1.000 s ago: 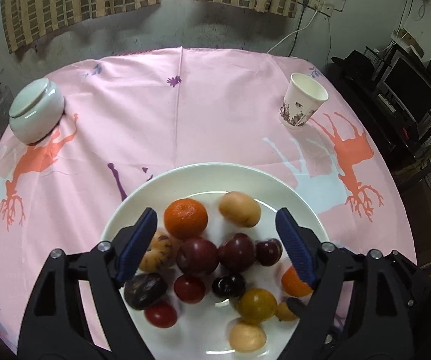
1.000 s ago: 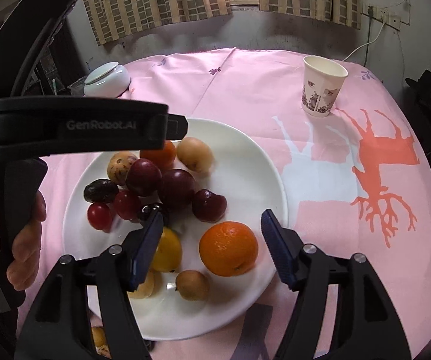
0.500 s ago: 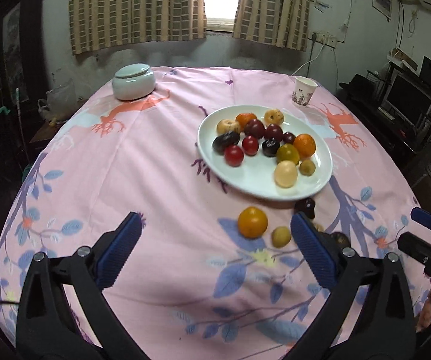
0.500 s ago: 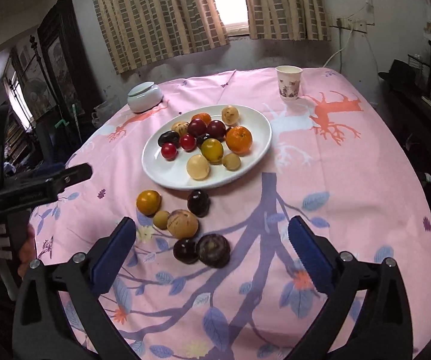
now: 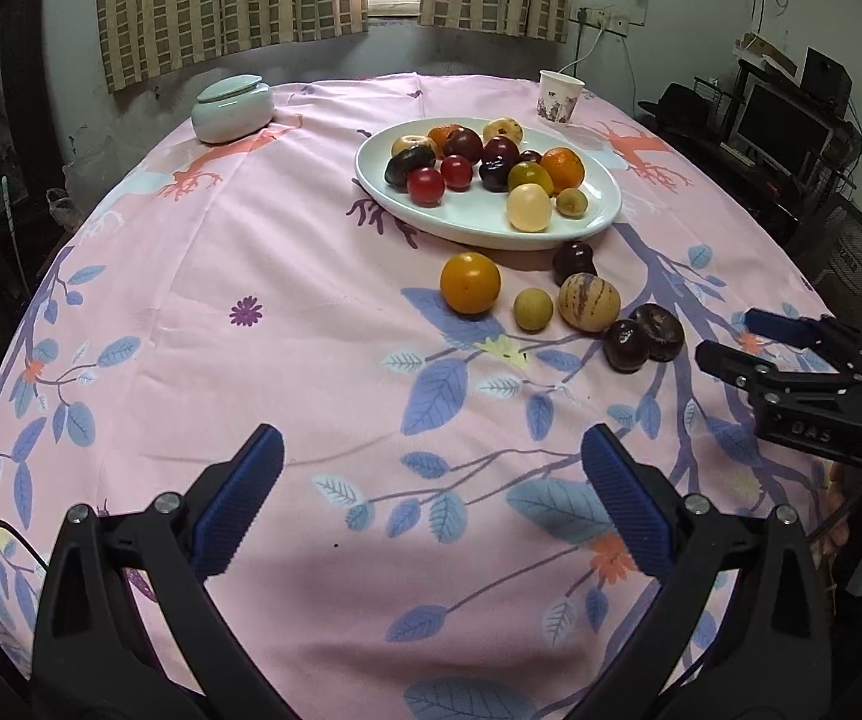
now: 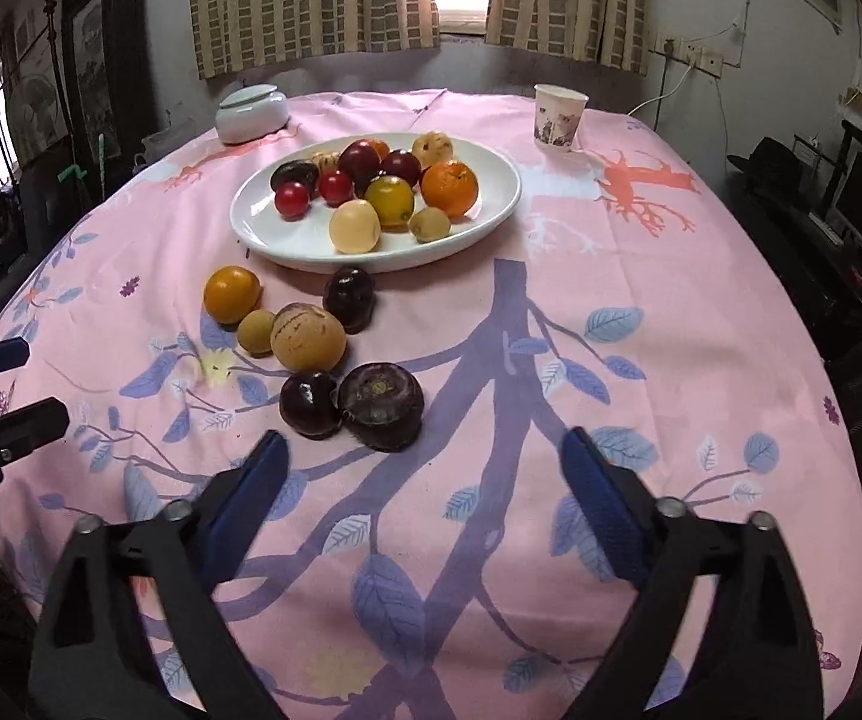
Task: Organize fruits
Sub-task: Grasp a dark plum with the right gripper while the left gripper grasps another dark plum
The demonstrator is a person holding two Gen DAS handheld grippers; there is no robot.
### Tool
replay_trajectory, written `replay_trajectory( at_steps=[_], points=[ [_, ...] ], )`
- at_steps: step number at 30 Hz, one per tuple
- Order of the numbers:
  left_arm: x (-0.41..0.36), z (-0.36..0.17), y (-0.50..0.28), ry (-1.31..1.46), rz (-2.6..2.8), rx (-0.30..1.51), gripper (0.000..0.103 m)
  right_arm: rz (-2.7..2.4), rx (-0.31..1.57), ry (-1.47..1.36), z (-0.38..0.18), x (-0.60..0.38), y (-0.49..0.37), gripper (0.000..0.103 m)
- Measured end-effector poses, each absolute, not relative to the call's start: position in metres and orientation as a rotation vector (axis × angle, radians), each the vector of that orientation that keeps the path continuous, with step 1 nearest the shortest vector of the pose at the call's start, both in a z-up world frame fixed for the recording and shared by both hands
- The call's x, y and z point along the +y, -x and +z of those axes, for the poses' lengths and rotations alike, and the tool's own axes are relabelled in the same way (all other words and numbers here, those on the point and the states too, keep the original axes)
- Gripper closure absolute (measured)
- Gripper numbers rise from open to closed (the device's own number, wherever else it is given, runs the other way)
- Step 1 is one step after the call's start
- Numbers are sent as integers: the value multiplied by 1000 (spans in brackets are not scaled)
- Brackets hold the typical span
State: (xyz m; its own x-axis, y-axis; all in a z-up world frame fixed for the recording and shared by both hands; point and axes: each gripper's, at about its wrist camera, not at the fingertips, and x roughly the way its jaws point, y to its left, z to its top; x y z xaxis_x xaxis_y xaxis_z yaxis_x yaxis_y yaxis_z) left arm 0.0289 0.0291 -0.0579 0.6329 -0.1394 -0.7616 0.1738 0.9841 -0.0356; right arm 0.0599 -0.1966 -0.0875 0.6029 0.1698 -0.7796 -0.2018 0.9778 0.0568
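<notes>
nearest fruit: dark plum (image 6: 310, 404) sits just ahead-left of right gripper (image 6: 422, 483), near tablecloth (image 6: 641, 360) front edge
fingers: both spread wide, empty; left gripper (image 5: 431, 480) farther off

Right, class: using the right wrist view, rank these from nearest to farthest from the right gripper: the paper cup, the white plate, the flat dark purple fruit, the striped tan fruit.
1. Flat dark purple fruit, on the cloth just ahead of the right gripper, slightly left.
2. Striped tan fruit, farther back and left.
3. White plate, mid-table.
4. Paper cup, far right, near the table's back edge.
</notes>
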Motion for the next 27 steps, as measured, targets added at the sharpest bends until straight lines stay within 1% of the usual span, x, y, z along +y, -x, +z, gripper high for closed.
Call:
replay_trajectory(
  at_steps=[1, 3, 10, 16, 18, 19, 21, 27],
  points=[
    [30, -58, -28, -37, -179, 871, 2, 231, 924, 19, -93, -196, -65, 48],
    [35, -59, -28, -24, -175, 879, 2, 238, 957, 12, -101, -194, -71, 56],
    [44, -63, -29, 6, -176, 904, 2, 238, 1000, 69, -112, -178, -94, 56],
    [34, -60, -25, -16, -195, 903, 2, 241, 1004, 107, -114, -170, -112, 55],
    [29, -60, -26, -17, -203, 912, 2, 238, 1003, 97, -114, -172, -113, 57],
    [27, -61, -26, -17, -207, 918, 2, 236, 1003, 87, -113, -173, -112, 62],
    [20, -60, -29, -21, -213, 924, 2, 247, 1002, 37, -107, -180, -104, 62],
    [-11, -59, -48, -48, -225, 925, 2, 246, 907, -39, -74, -210, -58, 61]
  ],
)
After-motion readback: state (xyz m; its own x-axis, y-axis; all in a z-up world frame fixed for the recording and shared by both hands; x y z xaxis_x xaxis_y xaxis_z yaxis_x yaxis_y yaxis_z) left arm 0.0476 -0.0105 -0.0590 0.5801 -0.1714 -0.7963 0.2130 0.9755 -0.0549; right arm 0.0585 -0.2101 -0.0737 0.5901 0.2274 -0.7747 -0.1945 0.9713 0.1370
